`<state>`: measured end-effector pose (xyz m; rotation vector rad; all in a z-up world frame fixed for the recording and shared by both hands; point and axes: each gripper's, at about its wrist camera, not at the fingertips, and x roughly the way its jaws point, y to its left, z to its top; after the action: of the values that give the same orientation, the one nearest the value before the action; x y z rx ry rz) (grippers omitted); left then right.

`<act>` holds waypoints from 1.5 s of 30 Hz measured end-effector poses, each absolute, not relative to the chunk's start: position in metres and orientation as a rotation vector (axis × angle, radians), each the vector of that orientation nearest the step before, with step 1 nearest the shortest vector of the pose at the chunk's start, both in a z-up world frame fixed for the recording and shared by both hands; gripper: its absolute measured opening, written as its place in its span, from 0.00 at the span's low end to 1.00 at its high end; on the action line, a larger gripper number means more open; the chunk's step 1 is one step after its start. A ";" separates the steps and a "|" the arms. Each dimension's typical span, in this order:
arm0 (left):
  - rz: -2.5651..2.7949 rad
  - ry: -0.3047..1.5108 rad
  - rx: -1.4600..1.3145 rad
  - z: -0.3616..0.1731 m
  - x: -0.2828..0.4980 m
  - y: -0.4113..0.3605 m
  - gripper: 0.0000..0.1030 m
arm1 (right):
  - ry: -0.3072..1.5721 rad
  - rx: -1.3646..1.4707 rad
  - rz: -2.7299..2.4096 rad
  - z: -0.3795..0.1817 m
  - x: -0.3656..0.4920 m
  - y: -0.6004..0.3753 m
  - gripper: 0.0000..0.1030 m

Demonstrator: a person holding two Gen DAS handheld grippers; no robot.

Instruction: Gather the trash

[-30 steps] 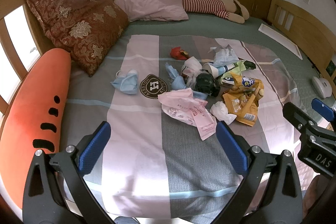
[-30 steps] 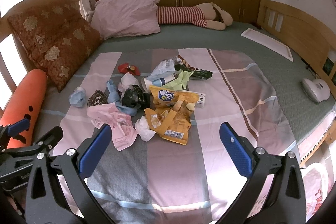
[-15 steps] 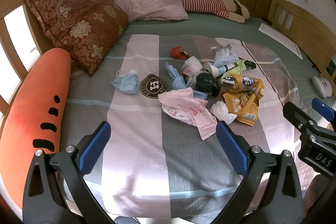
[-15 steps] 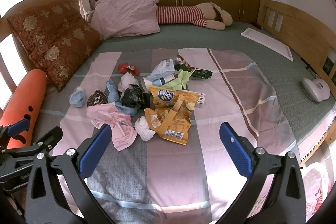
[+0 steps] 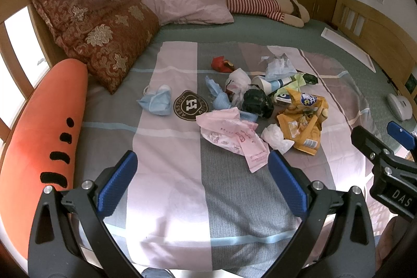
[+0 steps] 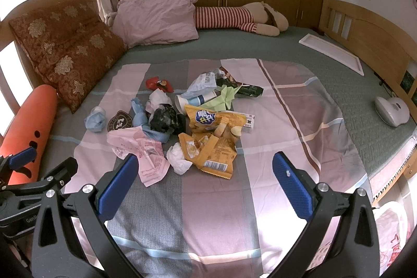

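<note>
Both grippers, left gripper (image 5: 202, 180) and right gripper (image 6: 206, 180), hover jaws spread, empty; only the right view shows a plastic bag (image 6: 391, 233) beside the bed, contents unclear.

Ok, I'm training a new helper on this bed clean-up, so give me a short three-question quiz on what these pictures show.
1. True or false: the left gripper is shut on a piece of trash.
2. Which lies apart from the main pile, nearest the orange carrot pillow? A) yellow snack bag B) blue face mask C) paper cup
3. Fill in: the pink plastic bag lies on the ____ side of the pile, toward the grippers.

Key: 1 false, both the left and the right gripper are open and empty; 2 B; 3 near.
</note>
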<state>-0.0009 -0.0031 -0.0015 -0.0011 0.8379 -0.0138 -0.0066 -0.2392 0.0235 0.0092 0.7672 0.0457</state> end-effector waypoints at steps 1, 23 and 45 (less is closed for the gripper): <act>-0.014 0.838 -0.001 -0.002 -0.001 -0.003 0.97 | 0.768 0.010 0.046 0.024 -0.006 -0.239 0.98; -0.015 0.843 0.008 -0.006 -0.002 -0.006 0.97 | 0.771 0.007 0.046 0.023 -0.005 -0.239 0.98; -0.060 0.875 -0.022 -0.017 0.000 -0.005 0.96 | 0.768 0.014 0.042 0.022 -0.005 -0.241 0.98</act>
<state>0.0000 -0.0045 -0.0170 -0.0220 0.8752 -0.0604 -0.0054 -0.2412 0.0216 0.0135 0.7682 0.0415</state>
